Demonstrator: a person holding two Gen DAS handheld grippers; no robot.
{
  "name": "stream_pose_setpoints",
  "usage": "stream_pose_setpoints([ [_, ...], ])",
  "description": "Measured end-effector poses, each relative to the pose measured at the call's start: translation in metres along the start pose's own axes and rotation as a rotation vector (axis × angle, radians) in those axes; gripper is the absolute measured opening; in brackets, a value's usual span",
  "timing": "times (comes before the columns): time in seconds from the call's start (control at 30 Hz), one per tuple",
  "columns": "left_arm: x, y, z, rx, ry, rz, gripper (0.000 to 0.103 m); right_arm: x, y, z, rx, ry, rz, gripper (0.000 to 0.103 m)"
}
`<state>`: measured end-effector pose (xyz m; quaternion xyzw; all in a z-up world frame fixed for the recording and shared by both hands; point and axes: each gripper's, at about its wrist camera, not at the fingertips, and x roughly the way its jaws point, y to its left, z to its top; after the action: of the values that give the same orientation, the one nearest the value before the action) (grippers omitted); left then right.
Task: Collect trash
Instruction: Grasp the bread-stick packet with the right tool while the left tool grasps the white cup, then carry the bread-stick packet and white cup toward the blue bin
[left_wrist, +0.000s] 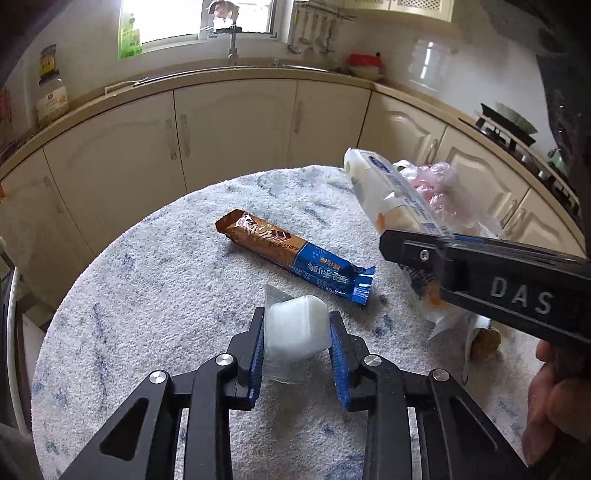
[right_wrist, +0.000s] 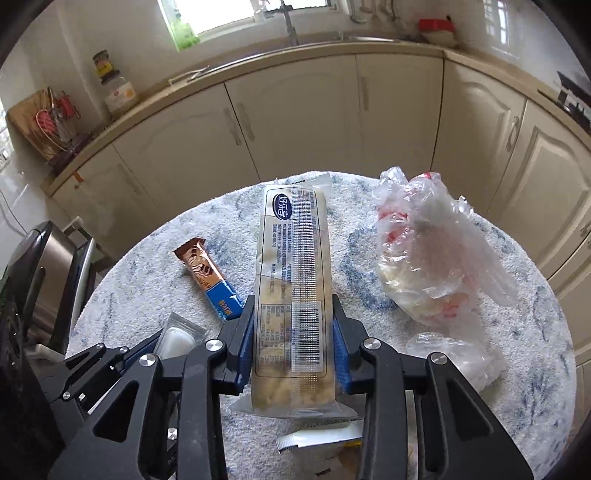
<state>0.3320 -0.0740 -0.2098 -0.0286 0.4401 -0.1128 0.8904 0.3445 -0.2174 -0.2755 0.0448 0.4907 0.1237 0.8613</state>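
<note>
My left gripper (left_wrist: 297, 354) is shut on a small white plastic cup in a clear wrapper (left_wrist: 295, 325), low over the round table (left_wrist: 147, 295) with its white and blue fleecy cover. My right gripper (right_wrist: 293, 343) is shut on a long pale biscuit packet (right_wrist: 291, 266) that sticks out forward, tilted up. A brown and blue snack bar wrapper (left_wrist: 291, 258) lies flat between them. In the right wrist view the left gripper (right_wrist: 147, 350) shows at lower left with the white cup (right_wrist: 177, 339).
A crumpled clear plastic bag (right_wrist: 436, 251) and a smaller clear wad (right_wrist: 454, 354) lie on the table's right side. A white scrap (right_wrist: 317, 439) lies under my right gripper. A steel bin (right_wrist: 40, 273) stands left of the table. Cream cabinets (left_wrist: 232, 125) curve behind.
</note>
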Motion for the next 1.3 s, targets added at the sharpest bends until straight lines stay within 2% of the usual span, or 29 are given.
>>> stream_pose_setpoints([
  [0.3, -0.016, 0.018, 0.017, -0.039, -0.091, -0.016, 0.027, -0.065, 0.025, -0.020, -0.049, -0.104, 0.012, 0.035],
  [0.53, -0.039, 0.004, 0.036, -0.016, -0.190, -0.071, 0.027, -0.140, 0.016, -0.052, -0.024, -0.190, 0.013, 0.035],
  [0.73, -0.059, -0.034, 0.029, 0.051, -0.256, -0.160, 0.027, -0.199, -0.021, -0.088, 0.052, -0.242, -0.033, 0.035],
  [0.8, -0.069, -0.035, 0.022, 0.079, -0.270, -0.194, 0.027, -0.218, -0.038, -0.103, 0.084, -0.256, -0.051, 0.035],
  [0.93, -0.088, -0.062, 0.002, 0.146, -0.285, -0.269, 0.027, -0.252, -0.071, -0.134, 0.139, -0.286, -0.109, 0.035],
  [1.03, -0.093, -0.085, -0.004, 0.209, -0.282, -0.328, 0.027, -0.278, -0.102, -0.160, 0.199, -0.311, -0.162, 0.035],
  [1.1, -0.114, -0.106, -0.031, 0.253, -0.271, -0.366, 0.027, -0.294, -0.125, -0.181, 0.249, -0.324, -0.200, 0.035],
  [1.2, -0.123, -0.137, -0.046, 0.316, -0.250, -0.426, 0.027, -0.316, -0.157, -0.208, 0.324, -0.337, -0.249, 0.035],
  [1.3, -0.121, -0.181, -0.048, 0.372, -0.218, -0.483, 0.027, -0.338, -0.190, -0.238, 0.399, -0.343, -0.308, 0.035],
])
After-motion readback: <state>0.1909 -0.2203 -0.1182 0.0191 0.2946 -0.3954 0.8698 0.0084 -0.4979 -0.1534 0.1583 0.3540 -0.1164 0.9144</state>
